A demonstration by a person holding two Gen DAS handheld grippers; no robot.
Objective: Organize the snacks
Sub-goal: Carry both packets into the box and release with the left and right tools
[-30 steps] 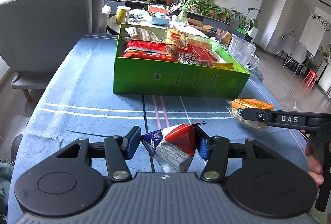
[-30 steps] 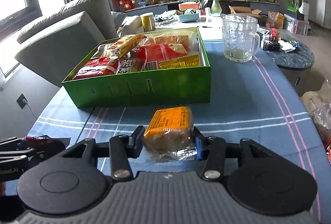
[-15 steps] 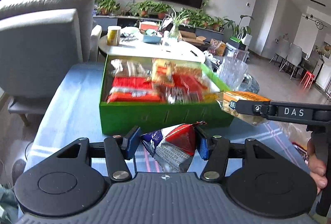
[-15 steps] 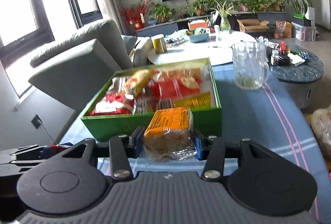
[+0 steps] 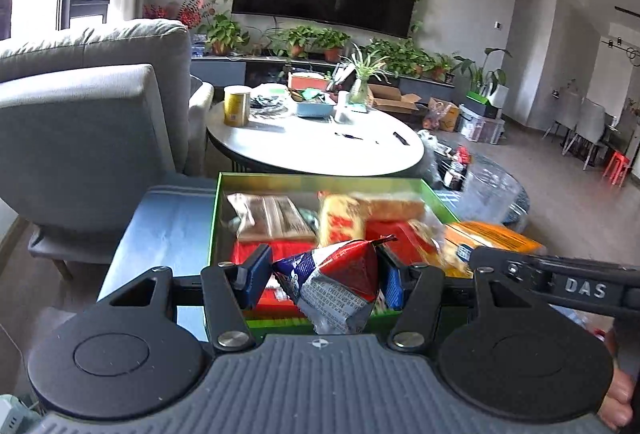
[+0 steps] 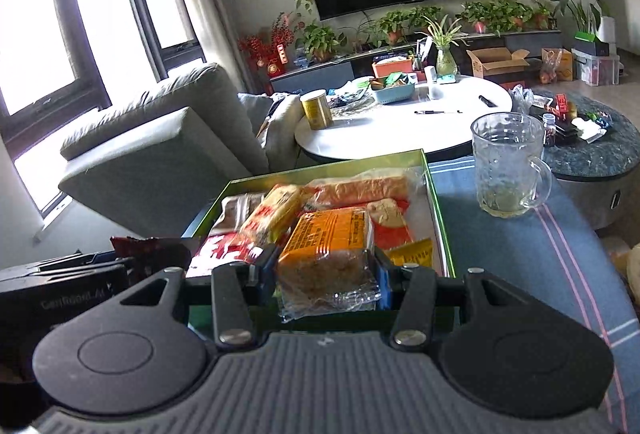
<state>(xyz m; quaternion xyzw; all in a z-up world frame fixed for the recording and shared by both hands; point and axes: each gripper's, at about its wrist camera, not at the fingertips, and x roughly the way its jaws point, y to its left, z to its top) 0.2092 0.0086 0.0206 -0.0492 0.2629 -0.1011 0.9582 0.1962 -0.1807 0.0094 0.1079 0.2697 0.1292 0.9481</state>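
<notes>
Plainly "DAS" on right claw [image 5: 456, 258]

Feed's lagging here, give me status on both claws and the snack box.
Left claw shut on red-and-blue packet. Right claw shut on orange bread pack. Both above green box, already well filled. Nothing blocking.

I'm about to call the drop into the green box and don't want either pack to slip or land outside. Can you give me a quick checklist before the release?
1. Left gripper clamped on the red and blue packet: ok.
2. Right gripper clamped on the orange-labelled pack: ok.
3. Both packs over the green box, inside its near wall: cannot tell; they look near that edge.
4. Free spot in the box: not ok, snacks cover most of the floor.
5. The two grippers clear of each other: ok, side by side with a gap.
6. Glass mug out of the way: ok, it stands right of the box.
</notes>
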